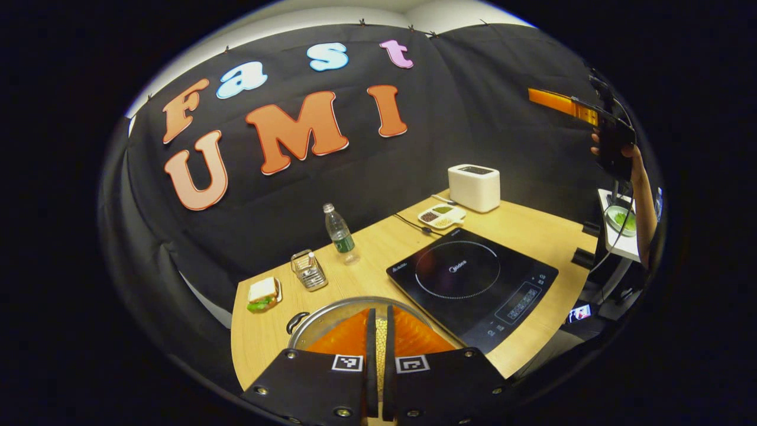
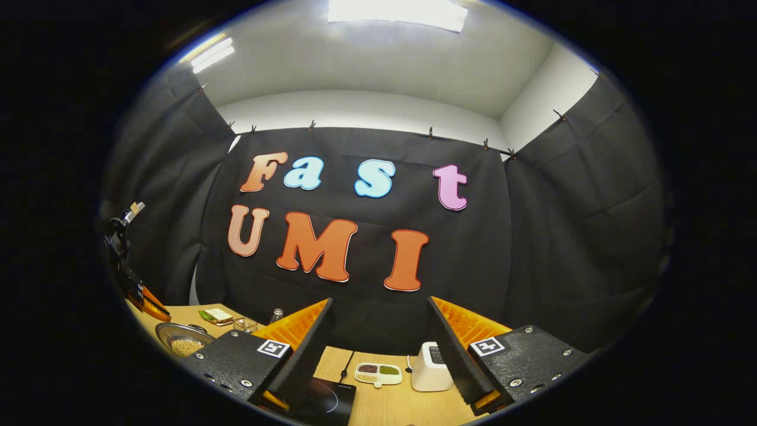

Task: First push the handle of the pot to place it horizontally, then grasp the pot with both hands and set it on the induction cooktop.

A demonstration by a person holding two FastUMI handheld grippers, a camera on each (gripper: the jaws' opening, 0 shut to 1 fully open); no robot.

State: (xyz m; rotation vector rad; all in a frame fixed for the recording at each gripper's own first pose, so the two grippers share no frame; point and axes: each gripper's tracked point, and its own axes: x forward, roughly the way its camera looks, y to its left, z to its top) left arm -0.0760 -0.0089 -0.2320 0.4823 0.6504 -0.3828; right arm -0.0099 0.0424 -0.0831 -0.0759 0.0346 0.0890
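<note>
A steel pot point(image 1: 319, 322) holding yellowish grains sits at the table's near left, its black handle point(image 1: 295, 321) sticking out to the left. My left gripper point(image 1: 379, 310) hovers just above the pot, shut, with nothing between its fingers. The black induction cooktop point(image 1: 473, 284) lies right of the pot. My right gripper point(image 2: 379, 300) is held high and open, facing the back wall; in the left gripper view it shows at the upper right point(image 1: 568, 103) in a hand point(image 1: 615, 148). In the right gripper view the pot point(image 2: 183, 340) is low at the left, under the left gripper point(image 2: 142, 299).
A white toaster point(image 1: 474, 187) and a divided dish point(image 1: 442, 215) stand behind the cooktop. A water bottle point(image 1: 340, 234), a small wire rack point(image 1: 309, 270) and a sandwich point(image 1: 263, 294) lie along the table's left side. A side stand with a bowl point(image 1: 621, 220) is at the right.
</note>
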